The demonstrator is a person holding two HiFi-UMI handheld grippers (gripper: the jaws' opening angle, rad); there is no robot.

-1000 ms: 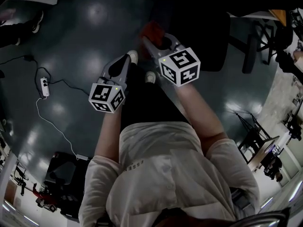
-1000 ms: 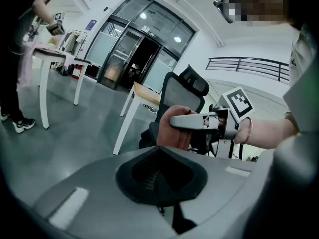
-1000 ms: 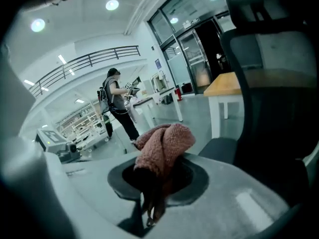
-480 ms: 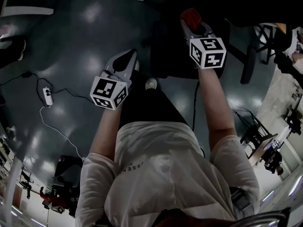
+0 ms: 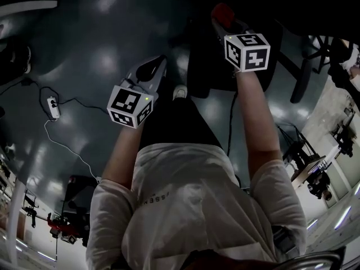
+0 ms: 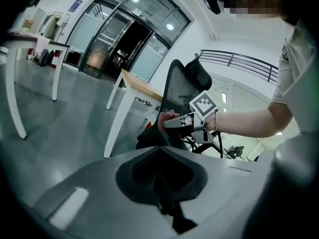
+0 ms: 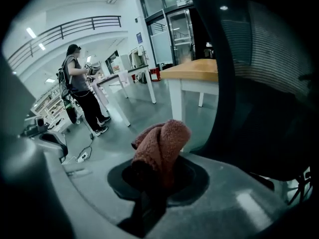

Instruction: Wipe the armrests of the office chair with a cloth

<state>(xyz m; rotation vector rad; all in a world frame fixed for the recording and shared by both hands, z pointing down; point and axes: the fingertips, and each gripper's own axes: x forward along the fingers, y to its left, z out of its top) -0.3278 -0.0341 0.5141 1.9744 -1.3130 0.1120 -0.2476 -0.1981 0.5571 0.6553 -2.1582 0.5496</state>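
Office chair [image 5: 209, 66]: in the head view it is a dark mass, and its armrests cannot be told apart.
Backrest [image 7: 259, 73]: cut off by the top and right edges.
Cloth [image 7: 160, 146]: its lower end is buried between the jaws of the right gripper [image 7: 149, 183].
Distant person [image 7: 79, 91]: too small for detail.

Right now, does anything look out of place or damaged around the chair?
Nothing stands out. The cloth is bunched in the right gripper, beside the chair; the left gripper is shut and empty. A corded power strip lies on the floor at left.
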